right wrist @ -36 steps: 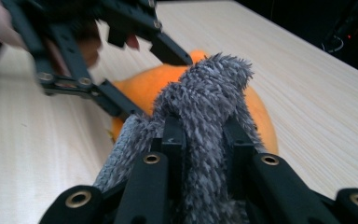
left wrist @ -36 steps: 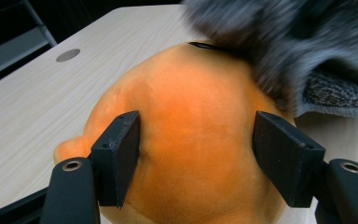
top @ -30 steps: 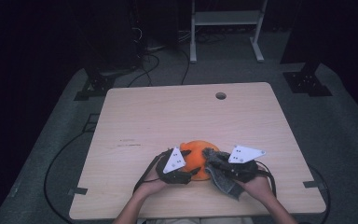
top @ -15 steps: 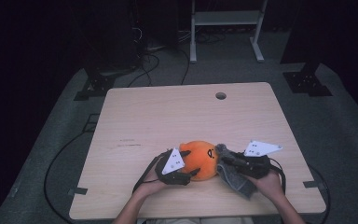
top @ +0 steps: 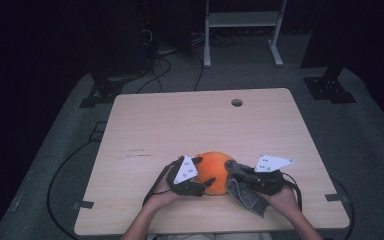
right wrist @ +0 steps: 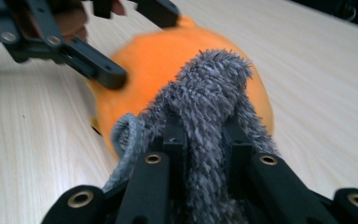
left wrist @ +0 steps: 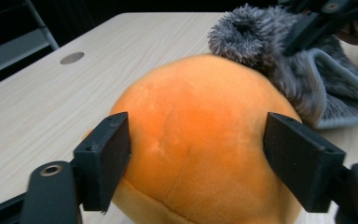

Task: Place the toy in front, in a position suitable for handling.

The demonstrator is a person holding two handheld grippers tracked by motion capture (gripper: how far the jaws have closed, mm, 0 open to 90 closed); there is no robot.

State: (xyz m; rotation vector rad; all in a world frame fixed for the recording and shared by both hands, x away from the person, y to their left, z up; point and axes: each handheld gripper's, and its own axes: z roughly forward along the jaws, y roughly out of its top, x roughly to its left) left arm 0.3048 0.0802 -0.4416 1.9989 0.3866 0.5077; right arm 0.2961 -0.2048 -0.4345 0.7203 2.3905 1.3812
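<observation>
Near the front edge of the tabletop, an orange plush ball sits between the spread jaws of the left tool, their pads at its two sides, while the right tool, clamped on a grey fuzzy cloth, presses it against the ball's right side.

Setting, as we record it: a light wood-grain table with rounded corners, a round cable hole near its far edge. Beneath it we note grey carpet — black cables trail across it at the left, and small dark tape strips sit at the table's near corners. Beyond the far edge we list a white metal stand, black equipment bases at either side, and tangled cords — the rest lies in darkness.
</observation>
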